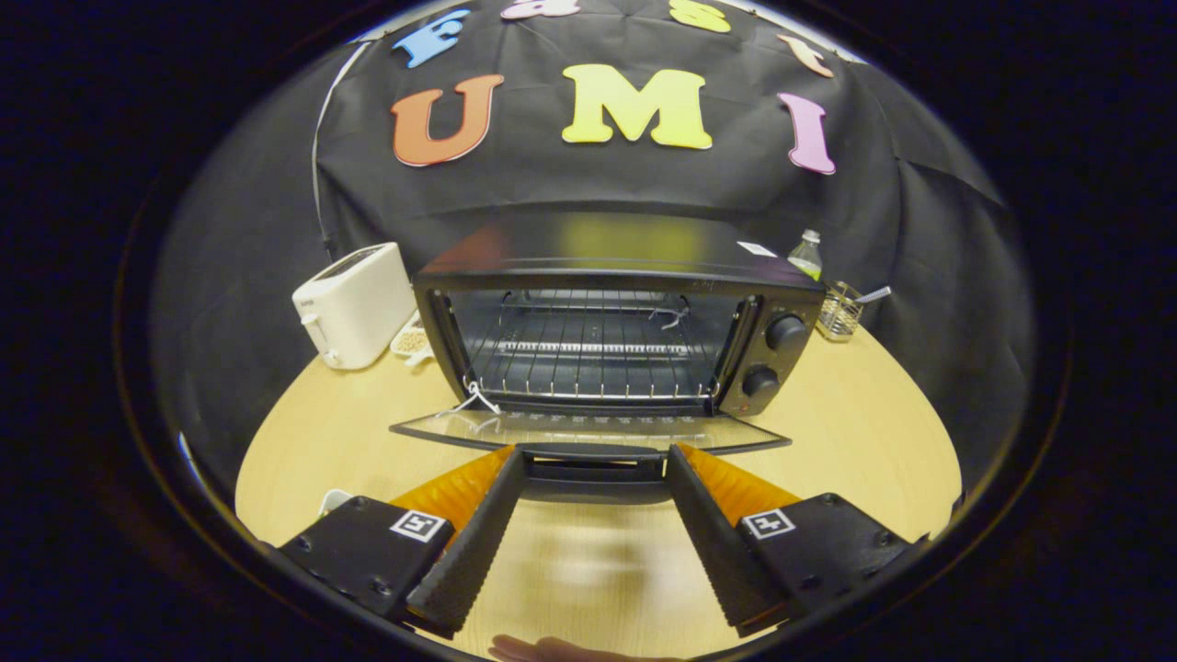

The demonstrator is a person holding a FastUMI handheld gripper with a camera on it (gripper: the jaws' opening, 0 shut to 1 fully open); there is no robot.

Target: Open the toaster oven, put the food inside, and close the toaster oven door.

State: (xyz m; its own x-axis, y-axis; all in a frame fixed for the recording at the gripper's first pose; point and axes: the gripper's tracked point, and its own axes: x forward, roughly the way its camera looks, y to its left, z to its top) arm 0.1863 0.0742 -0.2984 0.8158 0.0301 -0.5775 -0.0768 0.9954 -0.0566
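Black cloth backs a round wooden table (pixel 828 432), and I take the oven (pixel 616 317) at its centre as my reference. I find the oven black, its door (pixel 588 430) dropped fully open and lying flat toward me, glass panel up. Its handle (pixel 593 452) runs along the door's near edge. Inside, a wire rack (pixel 588 354) sits level and bare. Two dials (pixel 772 354) stand one above the other on the oven's right face.

I read my gripper (pixel 593 460) as wide open, holding nothing. Its fingertips (pixel 510 460) flank the door handle, which lies between them; I cannot tell whether either tip touches it.

Left of the oven stands a white toaster (pixel 354 303), and between the two a small dish (pixel 411 342) with pale contents. Right of the oven and behind it stands a clear bottle (pixel 806 255), with a wire holder (pixel 839 315) just beside it carrying a utensil. Well to the oven's near left, a small white object (pixel 333 501) shows beside my left finger; I cannot identify it.
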